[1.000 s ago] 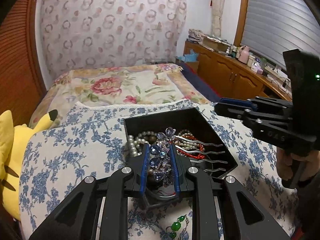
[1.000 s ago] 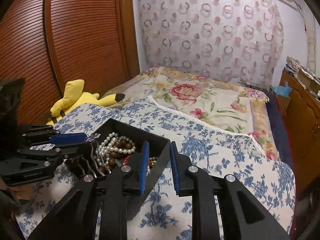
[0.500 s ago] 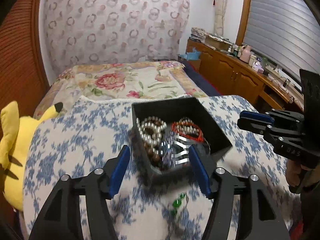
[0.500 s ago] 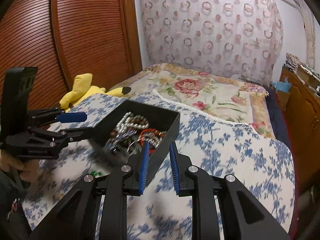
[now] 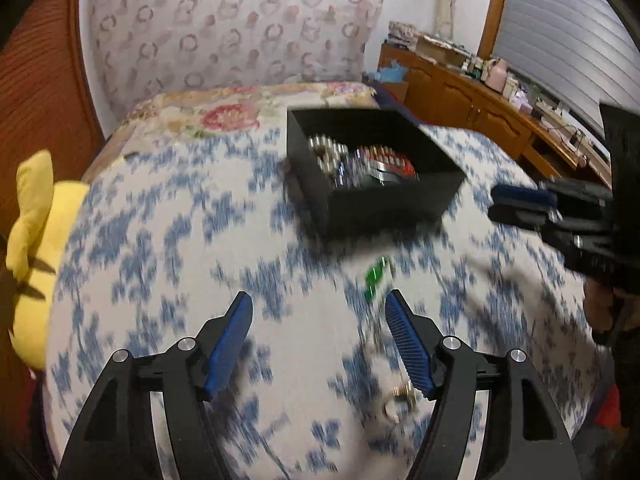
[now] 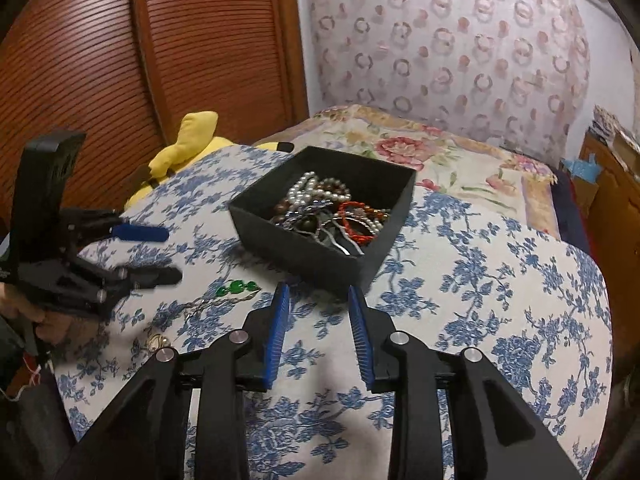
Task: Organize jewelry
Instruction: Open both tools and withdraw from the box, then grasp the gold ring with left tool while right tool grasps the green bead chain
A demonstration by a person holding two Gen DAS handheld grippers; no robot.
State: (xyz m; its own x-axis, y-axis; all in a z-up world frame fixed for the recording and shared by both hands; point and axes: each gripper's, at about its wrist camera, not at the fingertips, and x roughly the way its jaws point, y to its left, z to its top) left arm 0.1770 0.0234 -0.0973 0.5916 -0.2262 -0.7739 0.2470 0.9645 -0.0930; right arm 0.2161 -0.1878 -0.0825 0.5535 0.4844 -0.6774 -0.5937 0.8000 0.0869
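A black open box (image 5: 404, 204) (image 6: 280, 240) sits on the blue-flowered cloth and holds pearl, brown and red bead strings and a silver hair comb (image 6: 344, 246). A green-bead necklace (image 5: 376, 274) (image 6: 236, 289) lies on the cloth in front of the box, with a small gold piece (image 5: 400, 394) (image 6: 158, 340) nearer me. My left gripper (image 5: 318, 310) (image 6: 148, 254) is open and empty, just short of the green beads. My right gripper (image 6: 318, 294) (image 5: 500, 202) is open a little and empty, just short of the box's near corner.
A yellow plush toy (image 5: 32, 248) (image 6: 188, 140) lies at the table's left edge against a wooden slatted door (image 6: 120, 60). Behind the table is a flowered bed (image 6: 440, 152). A wooden sideboard (image 5: 480, 108) stands at the right.
My left gripper let go of the flower hair comb into the box, opened wide and pulled back. My right gripper has drawn back from the box wall and opened a little.
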